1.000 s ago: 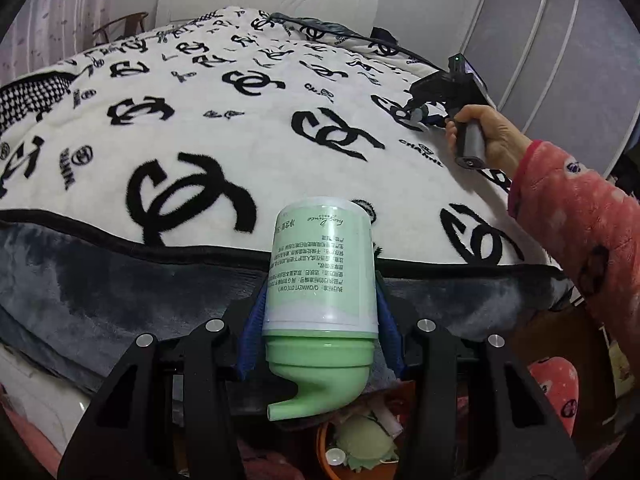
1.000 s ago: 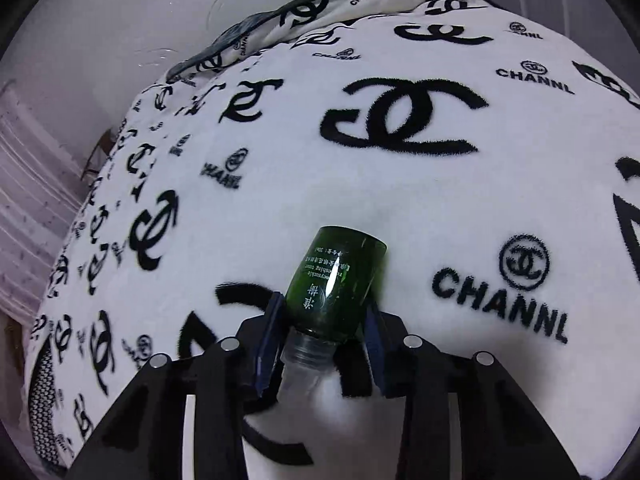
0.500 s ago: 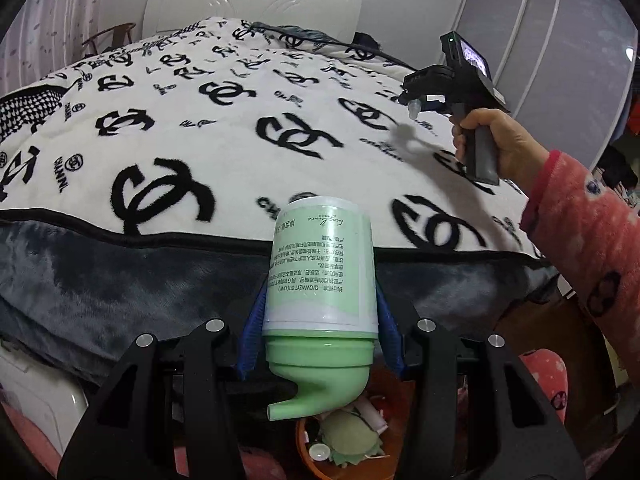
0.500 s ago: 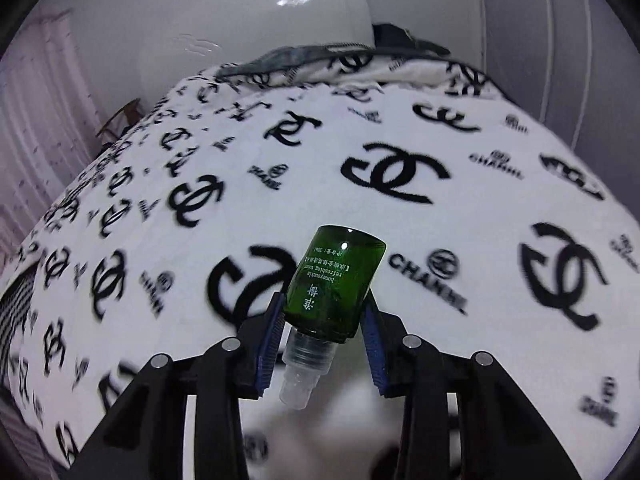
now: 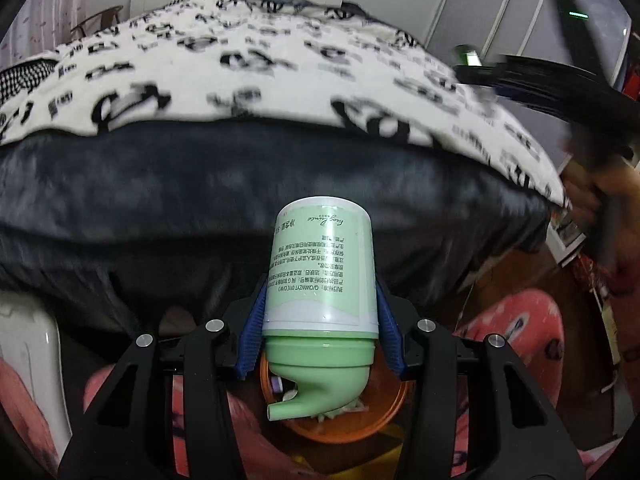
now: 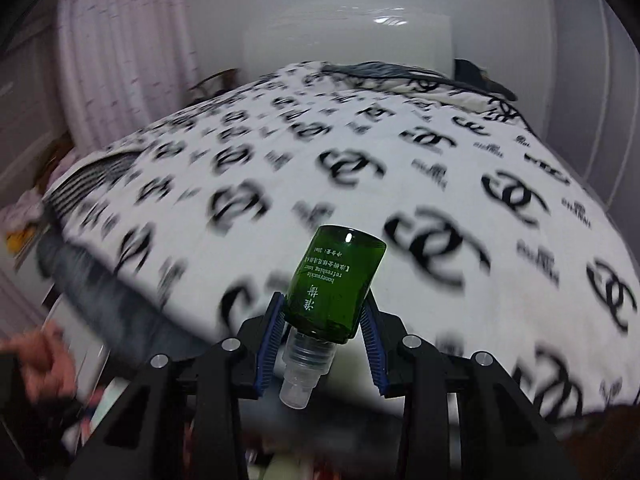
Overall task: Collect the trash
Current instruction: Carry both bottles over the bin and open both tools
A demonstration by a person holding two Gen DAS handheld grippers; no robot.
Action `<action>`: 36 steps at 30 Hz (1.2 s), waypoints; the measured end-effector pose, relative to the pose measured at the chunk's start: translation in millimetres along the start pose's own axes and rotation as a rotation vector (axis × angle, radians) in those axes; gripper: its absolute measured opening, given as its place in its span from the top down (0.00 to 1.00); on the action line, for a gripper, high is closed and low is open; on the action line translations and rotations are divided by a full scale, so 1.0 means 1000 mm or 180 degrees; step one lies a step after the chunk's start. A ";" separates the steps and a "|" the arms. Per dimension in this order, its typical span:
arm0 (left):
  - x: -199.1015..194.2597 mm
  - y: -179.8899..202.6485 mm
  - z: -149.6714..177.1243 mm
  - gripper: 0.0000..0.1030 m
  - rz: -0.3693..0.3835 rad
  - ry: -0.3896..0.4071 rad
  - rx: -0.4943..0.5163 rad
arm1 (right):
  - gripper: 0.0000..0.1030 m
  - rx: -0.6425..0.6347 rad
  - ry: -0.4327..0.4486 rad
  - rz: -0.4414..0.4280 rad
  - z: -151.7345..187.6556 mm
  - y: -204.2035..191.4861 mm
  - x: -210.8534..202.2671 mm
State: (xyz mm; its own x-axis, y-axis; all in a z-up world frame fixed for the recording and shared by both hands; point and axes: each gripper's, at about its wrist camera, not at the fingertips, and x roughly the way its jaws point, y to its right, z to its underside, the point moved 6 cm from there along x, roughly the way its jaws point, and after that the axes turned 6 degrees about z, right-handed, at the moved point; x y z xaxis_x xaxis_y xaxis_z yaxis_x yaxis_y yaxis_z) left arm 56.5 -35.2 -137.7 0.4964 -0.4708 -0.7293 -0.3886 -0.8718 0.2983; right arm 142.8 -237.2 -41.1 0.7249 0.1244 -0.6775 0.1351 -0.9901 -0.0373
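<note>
Pale green plastic fills the left tool [image 5: 320,328]: a pump bottle [image 5: 322,276], nozzle toward the camera, clamped directly above an orange bin [image 5: 384,412] holding scraps. The right tool [image 6: 320,328] grips a dark green spray bottle [image 6: 334,284], clear cap nearest. Beyond both spreads a bed under a white logo-printed blanket [image 6: 360,184].

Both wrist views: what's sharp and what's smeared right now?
Left wrist view: the pale green bottle in the left claw is sharp; the logo blanket and the right hand are motion-smeared. Right wrist view: the dark green bottle in the right claw is crisp with a small glare spot; the blanket streaks, worst at left.
</note>
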 end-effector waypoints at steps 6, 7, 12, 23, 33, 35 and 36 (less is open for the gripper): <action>0.039 0.001 0.042 0.54 -0.0061 -0.0400 -0.0073 | 0.64 -0.0083 -0.0232 -0.0236 0.091 -0.021 -0.023; 0.045 0.001 0.048 0.54 -0.0084 -0.0460 -0.0088 | 0.64 -0.0078 -0.0301 -0.0273 0.106 -0.025 -0.021; 0.088 -0.004 0.083 0.54 -0.0097 -0.0927 -0.0269 | 0.64 0.0053 -0.0836 -0.0343 0.184 -0.035 0.016; 0.174 -0.034 0.140 0.54 -0.0298 -0.1870 -0.0529 | 0.64 0.0348 -0.1929 -0.0308 0.283 -0.038 0.116; 0.188 -0.033 0.143 0.34 -0.0281 -0.1945 -0.0546 | 0.38 0.0407 -0.2119 -0.0203 0.297 -0.033 0.131; 0.191 -0.031 0.141 0.34 -0.0294 -0.1963 -0.0549 | 0.37 0.0451 -0.2121 -0.0195 0.298 -0.031 0.132; 0.192 -0.031 0.141 0.34 -0.0296 -0.1956 -0.0547 | 0.37 0.0475 -0.2134 -0.0192 0.299 -0.029 0.133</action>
State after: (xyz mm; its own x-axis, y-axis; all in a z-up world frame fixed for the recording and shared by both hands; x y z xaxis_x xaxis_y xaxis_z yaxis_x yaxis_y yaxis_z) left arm 53.9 -79.6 -373.4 -0.0331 -0.2734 -0.9613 -0.2102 -0.9384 0.2741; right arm 32.7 -211.2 -349.8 0.1382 0.1604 -0.9773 0.0327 -0.9870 -0.1574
